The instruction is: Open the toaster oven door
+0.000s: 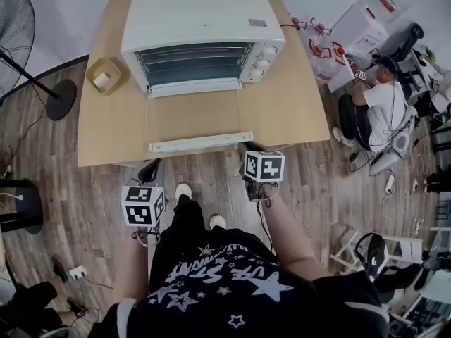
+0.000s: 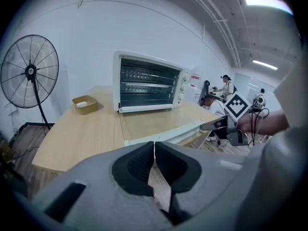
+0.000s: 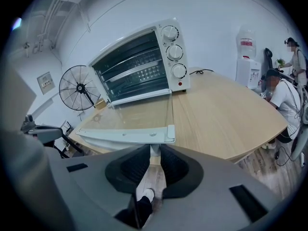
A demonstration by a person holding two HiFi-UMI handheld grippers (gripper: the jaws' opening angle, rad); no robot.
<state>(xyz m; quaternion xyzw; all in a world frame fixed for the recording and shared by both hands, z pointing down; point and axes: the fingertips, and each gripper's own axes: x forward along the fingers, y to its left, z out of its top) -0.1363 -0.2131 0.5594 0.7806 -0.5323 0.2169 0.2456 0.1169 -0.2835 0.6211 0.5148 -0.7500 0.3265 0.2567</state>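
Observation:
The white toaster oven (image 1: 204,20) stands at the back of the wooden table (image 1: 296,111). Its glass door (image 1: 194,118) lies flat and fully open, and the white handle bar (image 1: 201,142) reaches the table's front edge. My right gripper (image 3: 155,150) is shut on the right end of that handle (image 3: 125,137); a white piece of it sits between the pads. In the head view this gripper (image 1: 244,148) meets the bar's right end. My left gripper (image 2: 154,146) hangs below the table's front edge (image 1: 149,169), shut on nothing, apart from the door (image 2: 154,121).
A small tan dish (image 1: 103,76) with a white object sits left of the oven. A standing fan (image 1: 14,27) is on the floor at the far left. A person (image 1: 380,97) sits on the floor to the right, by a white cabinet and bottles (image 1: 324,48).

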